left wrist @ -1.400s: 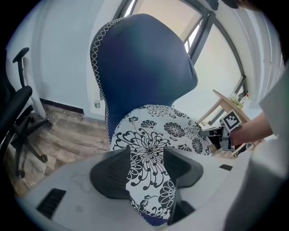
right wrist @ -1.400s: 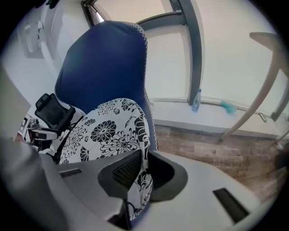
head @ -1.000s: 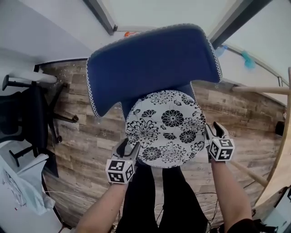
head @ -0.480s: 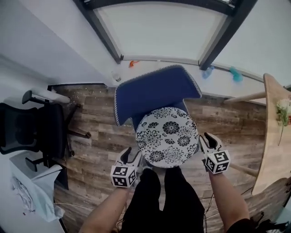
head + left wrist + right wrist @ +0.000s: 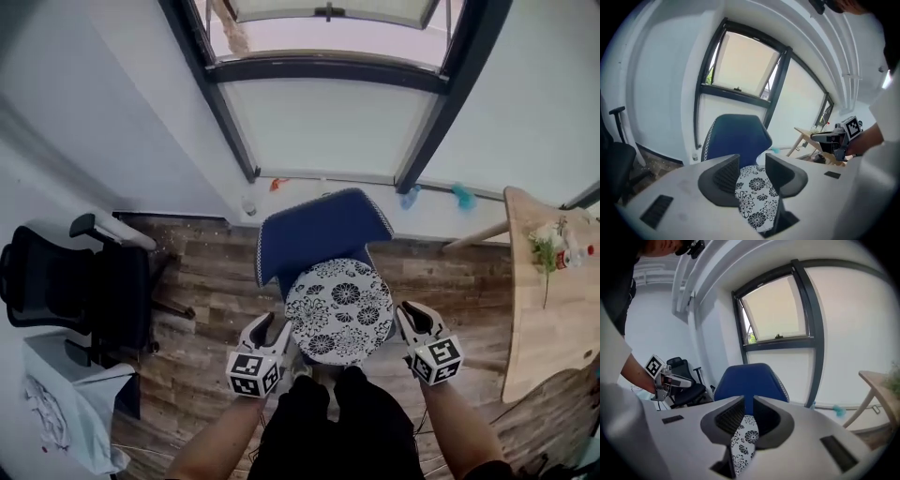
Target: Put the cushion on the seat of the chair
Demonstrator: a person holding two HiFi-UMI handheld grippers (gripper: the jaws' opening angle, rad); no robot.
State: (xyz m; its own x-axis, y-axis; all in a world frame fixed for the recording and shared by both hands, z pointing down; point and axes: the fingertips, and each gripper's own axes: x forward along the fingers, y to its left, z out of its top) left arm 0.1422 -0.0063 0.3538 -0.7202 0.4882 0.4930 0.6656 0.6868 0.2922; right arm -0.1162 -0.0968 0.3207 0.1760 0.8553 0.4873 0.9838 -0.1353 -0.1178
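Wood-plank floor (image 5: 206, 281) fills the lower frame; at centre the floral cushion (image 5: 339, 309) lies on the seat of the blue chair (image 5: 319, 230); left gripper (image 5: 267, 328) and right gripper (image 5: 412, 314) flank it without touching; their jaws have just been closing on nothing, left half-wide, right narrow; a nudge from the person's legs (image 5: 333, 422) could slide it off.

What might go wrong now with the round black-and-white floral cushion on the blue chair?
1. The round black-and-white floral cushion lies right up to the front edge of the blue upholstered chair, perhaps past it, so it may slide off forward.
2. The person's legs stand close against that front edge; a step could knock the cushion askew.
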